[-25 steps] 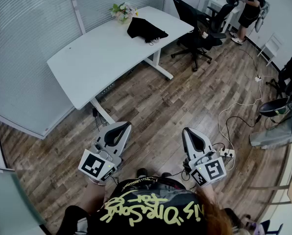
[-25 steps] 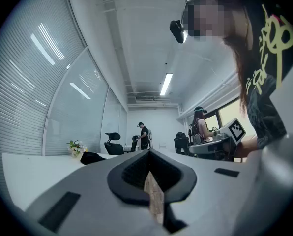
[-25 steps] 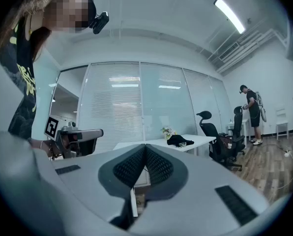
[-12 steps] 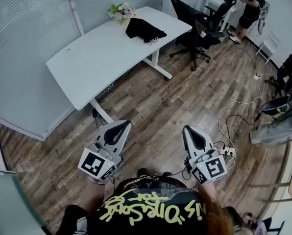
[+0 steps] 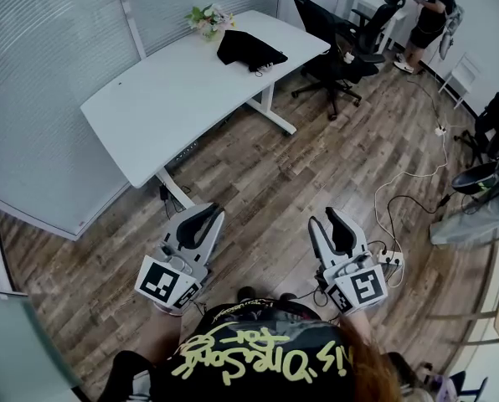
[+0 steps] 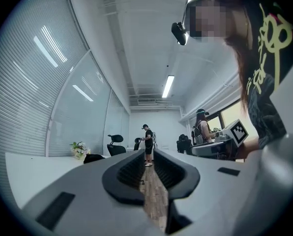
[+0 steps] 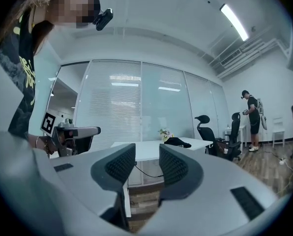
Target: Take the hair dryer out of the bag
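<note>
One long white rectangular table [image 5: 149, 99]: well ahead of both pairs of jaws, across the brown wood-plank floor [image 5: 275, 182].
Black swivel office chair [image 5: 329, 32]: past the table's far end, ahead and to the right of the right jaws.
Left gripper [image 5: 201, 216]: jaws have just eased open to a narrow slit, with nothing between them.
Right gripper [image 5: 331, 220]: jaws have just opened to a moderate gap, with nothing between them.
Soft black bag [image 5: 249, 50]: on the table's far end, far ahead of both jaws and well apart from them.
Hair dryer: cannot be made out.
Small bunch of pale flowers [image 5: 209, 19]: near the bag, on the far-left side of it as seen from the jaws.
</note>
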Motion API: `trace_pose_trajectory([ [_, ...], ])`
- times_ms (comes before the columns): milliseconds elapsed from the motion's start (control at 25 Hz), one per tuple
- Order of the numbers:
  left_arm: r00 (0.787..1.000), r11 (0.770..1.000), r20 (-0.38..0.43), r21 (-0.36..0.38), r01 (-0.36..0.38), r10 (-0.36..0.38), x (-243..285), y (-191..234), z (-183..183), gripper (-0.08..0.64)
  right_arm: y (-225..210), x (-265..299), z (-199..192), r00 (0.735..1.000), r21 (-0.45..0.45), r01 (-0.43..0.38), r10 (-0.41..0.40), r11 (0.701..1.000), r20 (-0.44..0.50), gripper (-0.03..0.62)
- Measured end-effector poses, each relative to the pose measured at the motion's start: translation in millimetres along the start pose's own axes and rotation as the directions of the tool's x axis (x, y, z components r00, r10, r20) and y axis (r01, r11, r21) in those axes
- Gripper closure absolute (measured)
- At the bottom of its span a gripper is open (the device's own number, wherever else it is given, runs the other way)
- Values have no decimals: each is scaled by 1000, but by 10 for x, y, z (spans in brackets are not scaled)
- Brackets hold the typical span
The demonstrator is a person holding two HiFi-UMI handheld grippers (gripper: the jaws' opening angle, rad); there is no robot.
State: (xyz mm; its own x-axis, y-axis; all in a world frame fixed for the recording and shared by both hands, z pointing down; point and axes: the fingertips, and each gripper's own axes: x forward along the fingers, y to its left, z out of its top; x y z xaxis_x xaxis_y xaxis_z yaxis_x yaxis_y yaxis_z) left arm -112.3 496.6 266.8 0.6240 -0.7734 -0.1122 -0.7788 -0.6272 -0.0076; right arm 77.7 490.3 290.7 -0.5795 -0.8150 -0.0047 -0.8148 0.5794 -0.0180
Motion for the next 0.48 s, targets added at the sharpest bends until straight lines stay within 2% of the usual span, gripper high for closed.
trace_pose_trajectory([
  [80, 1000, 1000, 11, -16, -19, 19, -28, 58, 3, 413, -23, 7, 6, 1000, 6, 21, -22, 1000, 7, 403],
  [120, 1000, 999, 13, -24, -25, 25, -41, 82, -1, 378, -36, 9, 10, 999, 6, 32, -33, 999, 12, 370],
  [280, 997, 997, 24, -39, -68, 69, -83, 190, 19, 304, -85, 28, 11, 998, 9, 64, -64, 998, 12, 310],
  [480, 997, 996, 14, -32, -79, 80, -123, 190, -39, 235, -44, -1, -35, 998, 19, 59, -59, 998, 13, 305],
])
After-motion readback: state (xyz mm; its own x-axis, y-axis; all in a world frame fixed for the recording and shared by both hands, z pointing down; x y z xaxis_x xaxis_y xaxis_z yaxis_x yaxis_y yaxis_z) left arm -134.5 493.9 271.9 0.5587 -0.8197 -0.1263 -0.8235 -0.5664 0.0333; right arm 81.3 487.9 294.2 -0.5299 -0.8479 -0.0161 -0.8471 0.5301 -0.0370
